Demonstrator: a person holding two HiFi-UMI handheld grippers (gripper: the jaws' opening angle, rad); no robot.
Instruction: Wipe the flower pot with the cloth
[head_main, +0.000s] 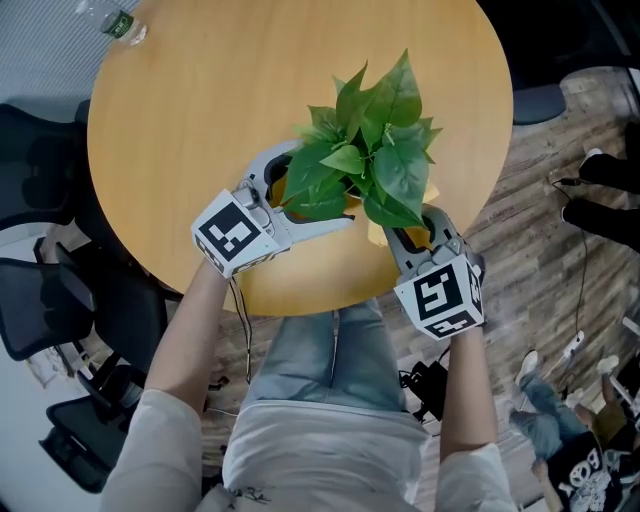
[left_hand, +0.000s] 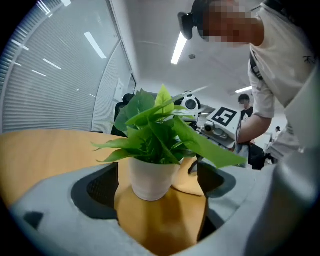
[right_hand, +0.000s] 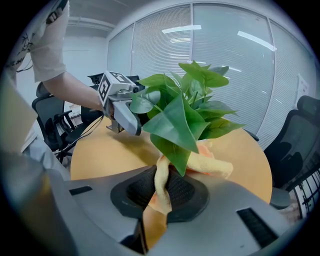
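The left hand-held gripper (head_main: 326, 184) stood open, the pot (left_hand: 149, 177) between its jaws. It needed a gentle, steadying close before the right hand-held gripper (right_hand: 159, 202), clamped on the cloth (right_hand: 212, 164), wiped.

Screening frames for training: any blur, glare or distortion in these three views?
Head view: sharp, evenly lit, no glare on the table, leaves crisp. Left gripper view: heavy fisheye, flower pot sharp, near jaws blurred, ceiling light bright. Right gripper view: fisheye, dark corners, cloth slightly soft.
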